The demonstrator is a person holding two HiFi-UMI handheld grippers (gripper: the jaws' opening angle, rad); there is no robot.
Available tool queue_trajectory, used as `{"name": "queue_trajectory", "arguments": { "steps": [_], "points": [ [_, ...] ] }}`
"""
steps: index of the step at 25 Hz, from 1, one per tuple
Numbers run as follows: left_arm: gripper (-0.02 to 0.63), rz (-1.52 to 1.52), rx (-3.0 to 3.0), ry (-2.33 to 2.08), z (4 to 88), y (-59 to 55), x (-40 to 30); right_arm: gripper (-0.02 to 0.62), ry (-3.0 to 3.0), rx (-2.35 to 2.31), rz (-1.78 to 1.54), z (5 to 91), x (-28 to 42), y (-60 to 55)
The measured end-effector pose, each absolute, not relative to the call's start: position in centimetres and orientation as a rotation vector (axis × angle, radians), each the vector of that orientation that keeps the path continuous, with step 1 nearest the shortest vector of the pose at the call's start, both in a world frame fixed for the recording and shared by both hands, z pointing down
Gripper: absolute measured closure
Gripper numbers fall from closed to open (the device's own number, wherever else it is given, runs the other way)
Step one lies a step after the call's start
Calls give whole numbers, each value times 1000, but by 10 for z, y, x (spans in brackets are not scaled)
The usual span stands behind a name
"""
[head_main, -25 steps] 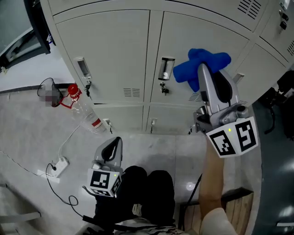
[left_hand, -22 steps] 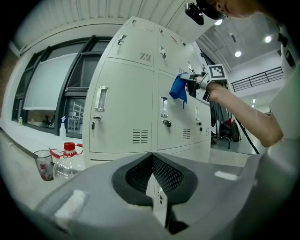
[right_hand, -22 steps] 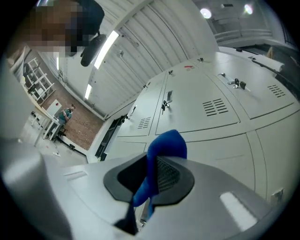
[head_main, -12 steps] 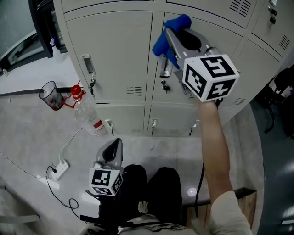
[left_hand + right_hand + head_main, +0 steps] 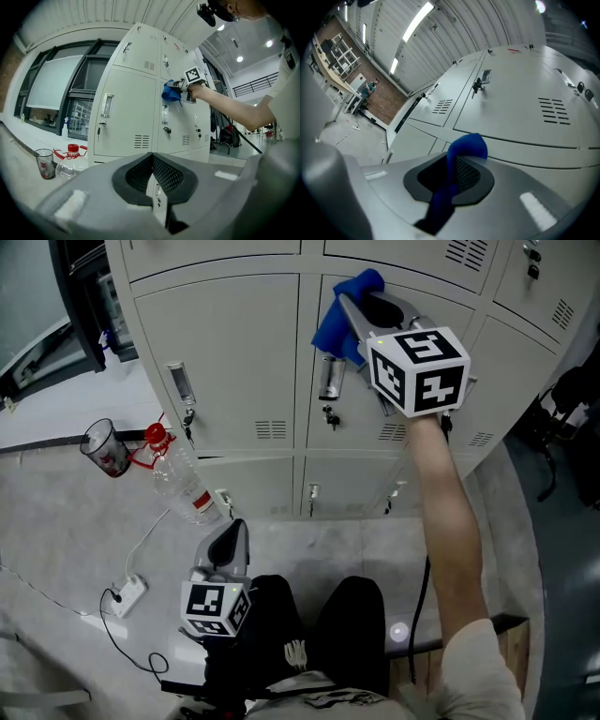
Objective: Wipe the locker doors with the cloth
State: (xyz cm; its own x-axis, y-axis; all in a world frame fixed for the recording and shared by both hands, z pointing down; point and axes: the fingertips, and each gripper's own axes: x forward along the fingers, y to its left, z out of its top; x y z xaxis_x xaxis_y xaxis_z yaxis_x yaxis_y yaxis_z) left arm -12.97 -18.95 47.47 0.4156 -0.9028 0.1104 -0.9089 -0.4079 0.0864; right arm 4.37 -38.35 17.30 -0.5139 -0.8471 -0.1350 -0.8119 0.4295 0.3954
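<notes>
The left door point(image 5: 230, 352) is a flat, open face. Only its latch point(image 5: 176, 382) and hanging key point(image 5: 188, 416) at the left edge stick out from it. On the middle door point(image 5: 356, 399), the right gripper point(image 5: 349, 304), its cloth point(image 5: 337, 322) and the forearm point(image 5: 445, 493) cross the top and right side. A second latch point(image 5: 328, 379) juts out just below the cloth.

The floor strip point(image 5: 347, 535) between the locker base and the person's knees point(image 5: 309, 615) is bare. Far left, a bottle point(image 5: 180, 482) and a cup point(image 5: 105, 448) crowd the locker corner. Near left, a power strip point(image 5: 128, 593) and its cable point(image 5: 141, 540) lie across the floor. Dark clutter point(image 5: 572, 399) closes off the far right.
</notes>
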Motion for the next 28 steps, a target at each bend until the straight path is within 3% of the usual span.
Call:
{"name": "queue_trajectory", "arguments": {
  "steps": [19, 28],
  "points": [
    [609, 33, 2550, -1606, 464, -188, -122, 557, -2337, 1762, -624, 178, 233, -377],
    [609, 36, 2552, -1622, 465, -182, -124, 555, -2489, 1691, -641, 185, 191, -355]
  ]
}}
